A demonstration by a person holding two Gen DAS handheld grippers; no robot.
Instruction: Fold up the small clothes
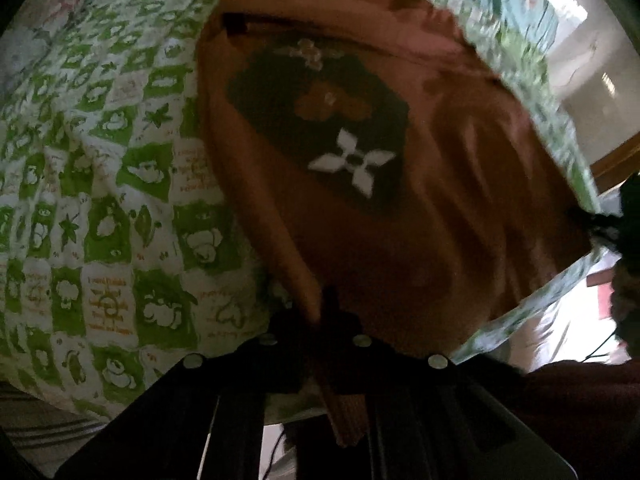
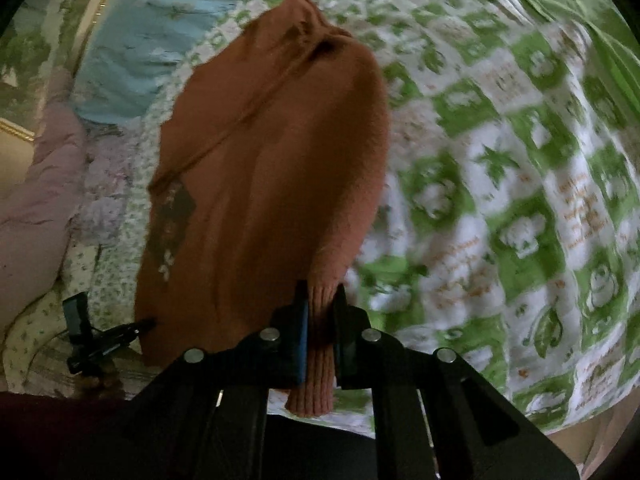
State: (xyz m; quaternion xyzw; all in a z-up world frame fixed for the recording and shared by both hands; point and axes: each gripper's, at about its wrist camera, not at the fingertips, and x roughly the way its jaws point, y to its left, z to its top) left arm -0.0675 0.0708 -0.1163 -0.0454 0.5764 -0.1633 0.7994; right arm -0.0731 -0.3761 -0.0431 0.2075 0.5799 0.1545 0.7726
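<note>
1. We see a rust-orange sweater point(image 1: 460, 184) spread over a green-and-white patterned bedsheet point(image 1: 104, 184); front faces up w/ a dark patch point(image 1: 320, 120) showing a white four-petal flower point(image 1: 352, 162).
2. Our left gripper point(image 1: 328, 312) sits at the sweater's near edge, jaws pressed together on a ribbed strip of the orange fabric, which runs down betw. the fingers toward the camera.
3. Our right gripper point(image 2: 320, 300) is likewise closed, pinching a ribbed cuff or hem of the sweater point(image 2: 272, 152); the ribbed end pokes out below the pads.
4. From the right wrist view the sweater stretches away from the jaws, lengthwise, one sleeve folded along its left side; the dark patch point(image 2: 172, 216) is only partly visible at the left edge.
5. A light blue cloth point(image 2: 160, 40) lies beyond the sweater, top left, and a lilac cloth point(image 2: 44, 184) sits left of it.
6. The left gripper point(image 2: 100, 340) shows as a small black shape at the sweater's lower left corner in the right wrist view.
7. Both views are blurred; finer detail of the bedsheet point(image 2: 500, 160) print we can't read.
</note>
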